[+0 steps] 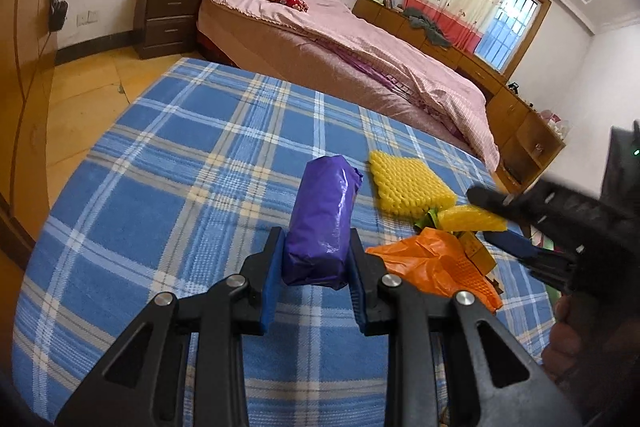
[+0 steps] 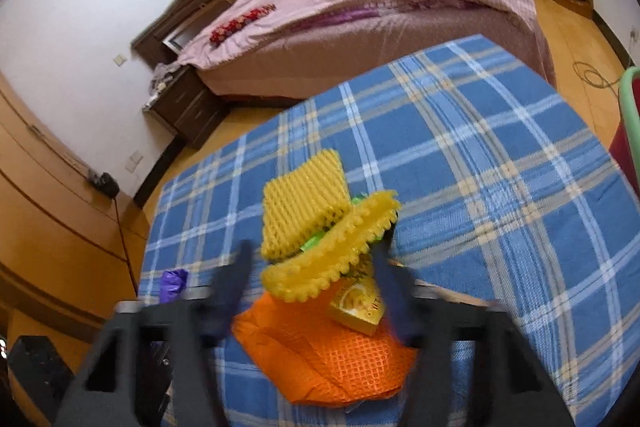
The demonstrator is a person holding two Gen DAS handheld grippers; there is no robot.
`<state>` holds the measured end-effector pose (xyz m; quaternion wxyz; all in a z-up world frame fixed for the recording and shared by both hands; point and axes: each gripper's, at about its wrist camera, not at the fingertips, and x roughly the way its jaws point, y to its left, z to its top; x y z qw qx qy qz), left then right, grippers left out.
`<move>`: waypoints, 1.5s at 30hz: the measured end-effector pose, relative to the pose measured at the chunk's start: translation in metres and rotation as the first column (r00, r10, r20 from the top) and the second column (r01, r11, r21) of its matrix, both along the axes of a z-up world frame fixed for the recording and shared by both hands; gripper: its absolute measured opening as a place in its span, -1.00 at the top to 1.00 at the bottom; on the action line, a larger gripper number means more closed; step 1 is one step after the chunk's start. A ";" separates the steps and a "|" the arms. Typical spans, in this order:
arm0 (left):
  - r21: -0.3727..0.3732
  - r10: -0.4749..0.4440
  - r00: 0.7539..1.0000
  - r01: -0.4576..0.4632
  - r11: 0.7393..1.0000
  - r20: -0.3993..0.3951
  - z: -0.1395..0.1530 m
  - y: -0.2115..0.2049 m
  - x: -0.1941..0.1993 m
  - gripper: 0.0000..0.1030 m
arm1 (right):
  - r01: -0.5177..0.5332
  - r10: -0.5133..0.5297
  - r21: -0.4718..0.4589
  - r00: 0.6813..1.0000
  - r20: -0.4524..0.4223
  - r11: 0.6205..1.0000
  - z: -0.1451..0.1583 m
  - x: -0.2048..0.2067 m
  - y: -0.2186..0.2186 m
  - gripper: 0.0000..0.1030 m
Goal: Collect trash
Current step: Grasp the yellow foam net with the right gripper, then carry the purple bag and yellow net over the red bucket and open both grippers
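the trash sits in a small heap on the blue plaid cloth [image 1: 168, 163] that covers the table: a flat yellow foam net [image 2: 304, 195], a second curled yellow foam net [image 2: 332, 259] lying over it, an orange plastic bag [image 2: 320, 355] underneath, and a small gold packet [image 2: 358, 307] tucked against the bag. my right gripper [image 2: 312, 291] has its jaws astride the curled net; they are blurred, and i cannot tell whether the pads press on it, though the left view suggests the net lies between them. my left gripper [image 1: 316, 259] is clamped on a roll of purple plastic bags [image 1: 320, 219], which stands out forward from the pads, just beside the heap; i judge it is held ready to receive the pickings. the heap lies near my edge of the table, so a lift can be short. open cloth extends beyond and to the far side, giving room to swing. the two grippers are close together, and the loose orange bag may drag if the net snags it. the pink-covered bed [image 1: 360, 39] stands well apart behind.
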<state>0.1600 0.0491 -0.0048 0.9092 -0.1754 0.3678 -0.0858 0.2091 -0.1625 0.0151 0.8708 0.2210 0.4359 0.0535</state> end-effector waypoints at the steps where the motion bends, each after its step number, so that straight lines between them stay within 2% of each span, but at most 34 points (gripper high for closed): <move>1: -0.006 -0.002 1.000 0.002 1.000 -0.002 0.000 0.000 -0.001 0.42 | 0.001 -0.001 0.000 1.000 -0.013 1.000 -0.003 0.000 0.000 0.59; 2: -0.011 -0.007 1.000 0.007 1.000 -0.005 0.000 0.000 -0.001 0.42 | 0.003 -0.003 -0.001 1.000 -0.015 1.000 -0.005 -0.001 -0.001 0.74; 3: -0.013 -0.010 1.000 0.010 1.000 -0.005 0.000 0.000 -0.001 0.42 | 0.002 -0.002 0.000 1.000 -0.008 1.000 -0.005 -0.004 -0.002 0.76; 7: -0.012 -0.017 1.000 0.017 1.000 0.010 0.002 -0.003 -0.004 0.42 | -0.018 0.017 0.019 0.999 0.050 1.000 0.006 -0.019 -0.006 0.78; 14: -0.004 -0.018 0.999 0.018 1.000 0.041 0.008 -0.006 -0.008 0.42 | -0.035 0.035 -0.002 0.981 0.191 0.999 0.045 -0.067 -0.014 0.78; 22: -0.001 -0.081 0.993 0.081 0.997 0.082 0.033 -0.020 -0.030 0.42 | 0.046 -0.030 -0.052 0.963 0.269 0.998 0.073 -0.123 -0.051 0.77; 28: -0.003 -0.151 0.983 0.152 0.988 0.104 0.056 -0.038 -0.049 0.42 | 0.117 -0.098 -0.050 0.952 0.290 0.992 0.077 -0.158 -0.086 0.77; 36: -0.015 -0.263 0.960 0.265 0.964 0.097 0.074 -0.083 -0.066 0.42 | 0.209 -0.195 -0.016 0.934 0.299 0.978 0.079 -0.188 -0.130 0.78; 45: -0.028 -0.422 0.906 0.423 0.905 0.044 0.086 -0.176 -0.058 0.42 | 0.302 -0.282 -0.023 0.911 0.301 0.953 0.076 -0.205 -0.180 0.77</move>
